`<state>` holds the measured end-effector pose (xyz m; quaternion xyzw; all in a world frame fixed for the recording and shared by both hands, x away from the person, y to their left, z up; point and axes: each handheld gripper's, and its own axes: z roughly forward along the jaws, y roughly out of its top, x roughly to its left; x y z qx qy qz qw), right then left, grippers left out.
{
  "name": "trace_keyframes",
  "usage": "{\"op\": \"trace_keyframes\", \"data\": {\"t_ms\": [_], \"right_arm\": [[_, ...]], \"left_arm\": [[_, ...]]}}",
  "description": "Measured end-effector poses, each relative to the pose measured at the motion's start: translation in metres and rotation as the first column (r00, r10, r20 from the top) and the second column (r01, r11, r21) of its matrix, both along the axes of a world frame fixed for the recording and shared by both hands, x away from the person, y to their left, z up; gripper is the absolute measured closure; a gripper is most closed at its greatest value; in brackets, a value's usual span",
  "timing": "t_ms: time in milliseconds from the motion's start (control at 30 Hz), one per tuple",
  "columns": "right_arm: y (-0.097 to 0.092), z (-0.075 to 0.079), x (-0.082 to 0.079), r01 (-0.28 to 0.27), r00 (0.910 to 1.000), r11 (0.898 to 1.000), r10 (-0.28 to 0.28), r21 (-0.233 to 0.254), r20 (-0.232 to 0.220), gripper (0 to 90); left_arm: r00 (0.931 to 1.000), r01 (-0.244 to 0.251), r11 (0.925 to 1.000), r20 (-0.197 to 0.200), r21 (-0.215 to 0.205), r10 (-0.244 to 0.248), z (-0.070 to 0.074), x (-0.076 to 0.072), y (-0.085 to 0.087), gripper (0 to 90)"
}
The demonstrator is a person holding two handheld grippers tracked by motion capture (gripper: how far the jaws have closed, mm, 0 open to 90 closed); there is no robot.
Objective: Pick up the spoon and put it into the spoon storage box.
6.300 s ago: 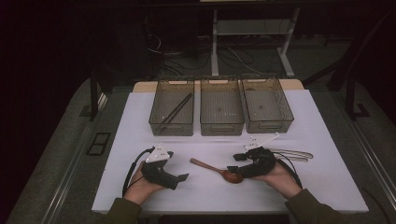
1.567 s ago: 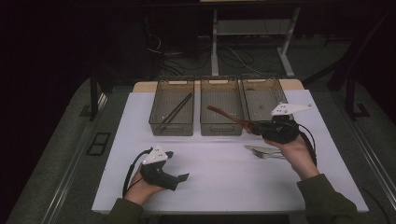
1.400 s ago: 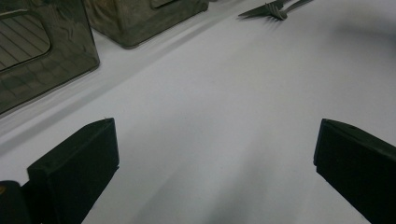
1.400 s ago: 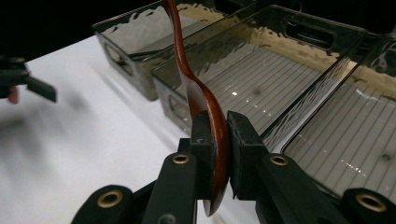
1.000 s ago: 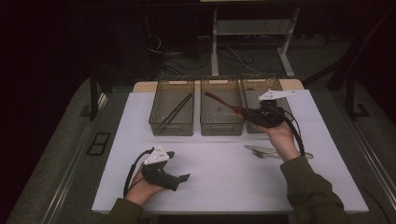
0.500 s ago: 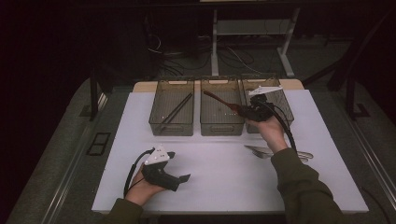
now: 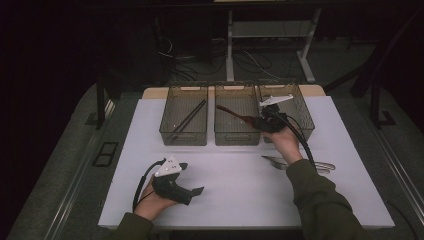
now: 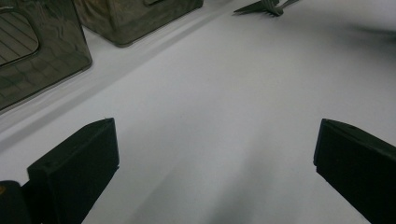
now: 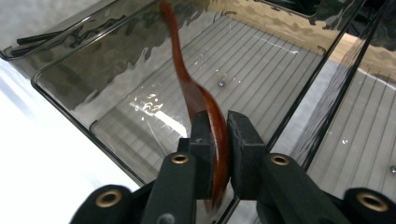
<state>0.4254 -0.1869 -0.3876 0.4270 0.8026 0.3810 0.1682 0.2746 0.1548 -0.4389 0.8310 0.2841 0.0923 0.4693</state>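
Right gripper (image 7: 261, 121) over the middle bin (image 7: 237, 131), its 2 jaws at the bowl of a dark red wooden spoon (image 7: 234, 113). In the right gripper view the spoon (image 9: 191, 88) stands on edge between the right gripper (image 9: 218, 140) pads; the left pad lies against the bowl, a thin gap shows at the right pad, and the jaws have just been opening slightly, so whether the grip is firm cannot be told. Spoon handle runs away from the jaws, up and across the middle bin (image 9: 70, 88), above its ribbed floor and not lying on it. In the high view, 3 clear smoked bins stand side by side at the far edge of the white table (image 7: 230, 200): the left bin (image 7: 184, 134) holds dark chopsticks (image 7: 187, 119) laid slantwise, and the right bin (image 7: 300, 107) sits partly behind the right hand. Metal cutlery (image 7: 280, 161) lies on the table near the right forearm. Left gripper (image 7: 192, 192) rests on the near left of the table, well apart from the bins; in the left gripper view its jaws stand wide apart over bare table (image 8: 224, 116), with nothing between them.
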Motion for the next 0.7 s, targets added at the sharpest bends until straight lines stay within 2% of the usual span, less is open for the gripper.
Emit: {"op": "trace_keyframes", "data": {"t_ms": [167,400,700], "right_arm": [[-0.002,0.002,0.0,-0.008,0.9999,1.0,0.008,0.024,0.009,67.3],[-0.01,0.007,-0.005,-0.025,0.9996,0.996,0.023,0.088,0.017,56.4],[-0.03,0.019,-0.021,-0.064,0.9971,0.988,0.058,0.141,0.049,47.6]], "left_arm": [[1.0,0.002,1.0,0.0,0.002,-0.002,0.0,0.0,0.0,0.0],[1.0,0.001,1.0,-0.001,0.002,-0.001,0.0,0.0,0.0,0.0],[1.0,0.0,1.0,-0.002,0.005,0.0,0.0,0.0,0.001,0.0]]}}
